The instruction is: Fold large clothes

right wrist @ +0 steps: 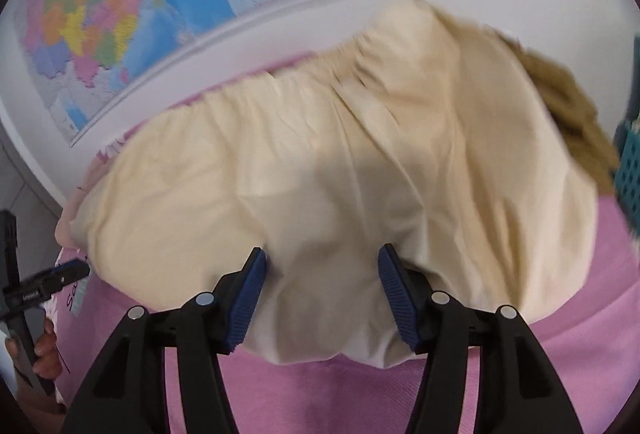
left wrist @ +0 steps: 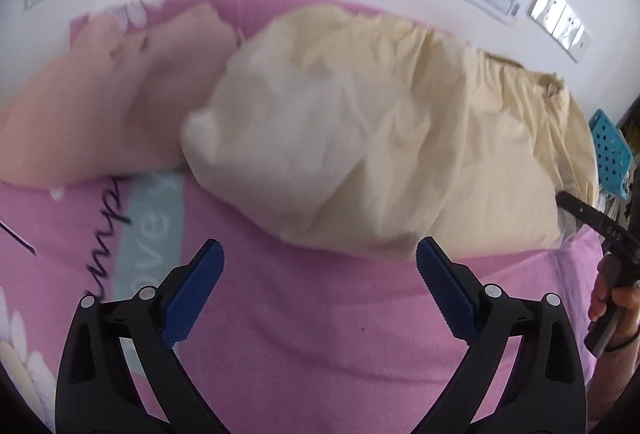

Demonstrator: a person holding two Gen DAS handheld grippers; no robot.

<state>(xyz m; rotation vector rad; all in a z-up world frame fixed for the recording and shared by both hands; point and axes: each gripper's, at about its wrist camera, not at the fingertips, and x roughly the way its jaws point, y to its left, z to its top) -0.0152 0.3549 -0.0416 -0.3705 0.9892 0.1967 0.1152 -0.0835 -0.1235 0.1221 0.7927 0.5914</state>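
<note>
Covering the bed, one pink printed sheet (left wrist: 320,334) carries one crumpled cream garment (right wrist: 320,174) toward its far edge. Left gripper (left wrist: 320,298) jaws apart, empty; right gripper (right wrist: 320,298) jaws apart, straddling the garment's near hem.

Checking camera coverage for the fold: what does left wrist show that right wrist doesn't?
Left wrist only: a peach garment lying left of the cream one, the teal printed patch with lettering on the pink sheet, wall sockets, and the left gripper open over bare sheet, short of the fabric.

Right wrist only: a coloured wall map, a brown knitted item behind the cream garment, and the right gripper open with the cream hem between its fingers.

Both: the cream garment, pink sheet, teal basket.
</note>
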